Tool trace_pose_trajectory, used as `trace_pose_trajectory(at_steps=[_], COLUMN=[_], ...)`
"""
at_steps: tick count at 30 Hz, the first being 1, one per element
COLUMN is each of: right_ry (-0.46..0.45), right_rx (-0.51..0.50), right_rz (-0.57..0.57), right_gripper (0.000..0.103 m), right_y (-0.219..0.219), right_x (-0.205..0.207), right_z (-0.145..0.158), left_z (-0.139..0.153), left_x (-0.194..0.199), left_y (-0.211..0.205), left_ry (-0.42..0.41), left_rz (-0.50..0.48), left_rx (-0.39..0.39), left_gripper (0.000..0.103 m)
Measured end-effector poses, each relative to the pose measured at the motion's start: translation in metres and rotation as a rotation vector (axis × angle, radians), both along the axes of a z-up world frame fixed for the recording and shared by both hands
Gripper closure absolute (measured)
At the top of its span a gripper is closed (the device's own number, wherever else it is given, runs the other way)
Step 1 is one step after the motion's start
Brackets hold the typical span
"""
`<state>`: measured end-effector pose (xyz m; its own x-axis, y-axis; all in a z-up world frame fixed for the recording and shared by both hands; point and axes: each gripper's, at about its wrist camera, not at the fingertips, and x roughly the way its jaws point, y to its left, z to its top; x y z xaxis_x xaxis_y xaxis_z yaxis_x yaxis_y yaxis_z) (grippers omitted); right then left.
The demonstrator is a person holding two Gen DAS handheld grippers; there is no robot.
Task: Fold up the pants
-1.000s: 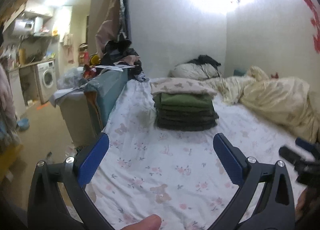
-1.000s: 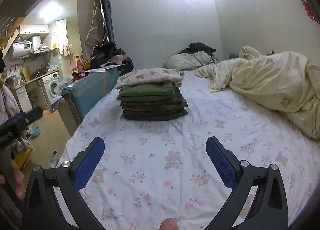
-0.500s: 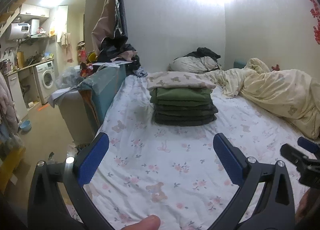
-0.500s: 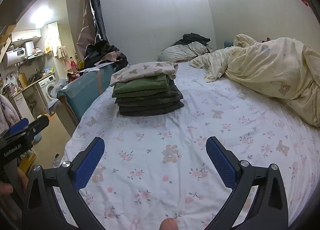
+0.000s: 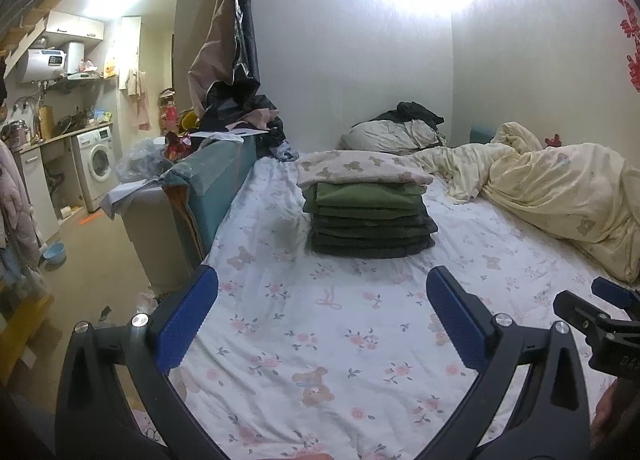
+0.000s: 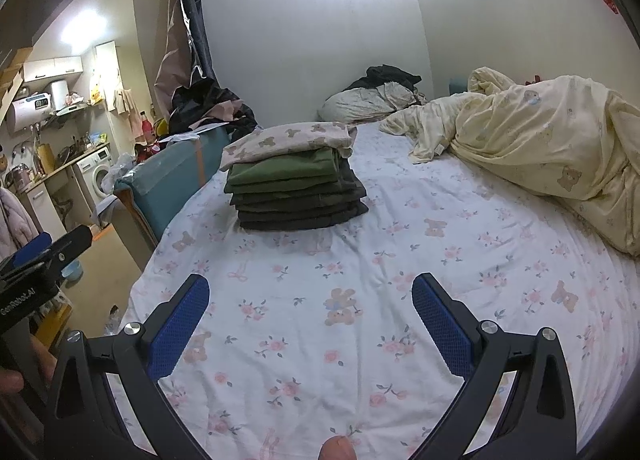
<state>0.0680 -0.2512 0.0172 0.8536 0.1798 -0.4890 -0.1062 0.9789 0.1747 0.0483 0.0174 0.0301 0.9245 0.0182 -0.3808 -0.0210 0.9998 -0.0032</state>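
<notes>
The left gripper (image 5: pixel 322 318) hangs above the bed with its blue pads (image 5: pixel 186 318) spread wide and nothing between them. The right gripper (image 6: pixel 310 324) is the same: jaws wide apart, empty, over the flowered sheet (image 6: pixel 360 272). In the left view the right gripper's tip (image 5: pixel 596 320) pokes in at the right edge, just beside the left one; in the right view the left gripper (image 6: pixel 40 260) shows at the left edge.

Ahead of both, well apart from the pads, the folded pants (image 5: pixel 370 219) sit in a neat stack on the sheet (image 5: pixel 320 320): green pairs on top, darker grey ones below. In the left view the stack lies centred between the two fingers and beyond their tips; in the right view (image 6: pixel 296 195) it lies ahead and a little to the left of centre. A folded bear-print cloth (image 5: pixel 360 171) rests on top of the stack, overhanging it.

Farther right, a crumpled cream duvet (image 5: pixel 560 195) lies heaped along the wall side of the bed. Behind the stack is a pillow (image 5: pixel 384 135) with dark clothes on it. Left of the bed stands a teal headboard-like panel (image 5: pixel 216 183), and beyond it a washing machine (image 5: pixel 98 163).
</notes>
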Motion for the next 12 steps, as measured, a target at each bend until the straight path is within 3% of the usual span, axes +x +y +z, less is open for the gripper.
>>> trace_pose_trajectory(at_steps=[12], right_ry=[-0.007], right_rx=[-0.009], right_rz=[-0.012], right_gripper=[0.0], right_y=[0.0025], right_x=[-0.0003], right_z=[-0.0024], left_z=[0.0033], left_x=[-0.0078], left_y=[0.003], left_ry=[-0.027], left_rz=[0.017], left_rx=[-0.008], left_gripper=[0.0])
